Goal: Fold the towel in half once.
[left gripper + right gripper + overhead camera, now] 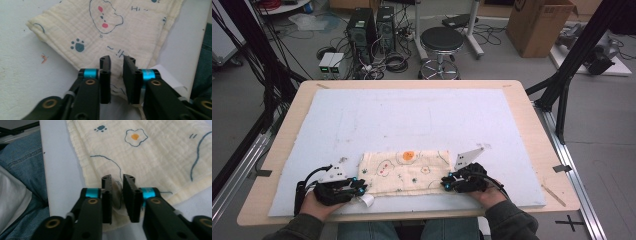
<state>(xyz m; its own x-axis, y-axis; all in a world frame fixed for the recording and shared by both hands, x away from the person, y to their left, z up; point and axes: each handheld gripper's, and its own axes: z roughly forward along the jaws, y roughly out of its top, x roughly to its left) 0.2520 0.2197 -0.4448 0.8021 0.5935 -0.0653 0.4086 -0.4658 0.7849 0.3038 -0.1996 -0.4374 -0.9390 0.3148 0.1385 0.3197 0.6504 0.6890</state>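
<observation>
A cream muslin cloth (pixel 404 172) printed with paws, fried eggs and doodles lies folded in a long strip near the front of the pale mat. My left gripper (pixel 361 189) is at its near left corner. In the left gripper view the jaws (pixel 116 60) stand close together with the cloth's (pixel 125 30) edge pinched between them. My right gripper (pixel 445 184) is at the near right corner. Its jaws (pixel 117 178) are nipped on a bunched-up ridge of cloth (pixel 155 157). A white tag (pixel 170 77) sticks out from under the cloth by the left gripper.
The cloth lies on a pale blue foam mat (pixel 412 115) covering a wooden table (pixel 537 135). The person's jeans (pixel 25 157) are right below the front edge. A stool (pixel 442 40), computer towers (pixel 362 30) and a cardboard box (pixel 539 25) stand on the floor beyond.
</observation>
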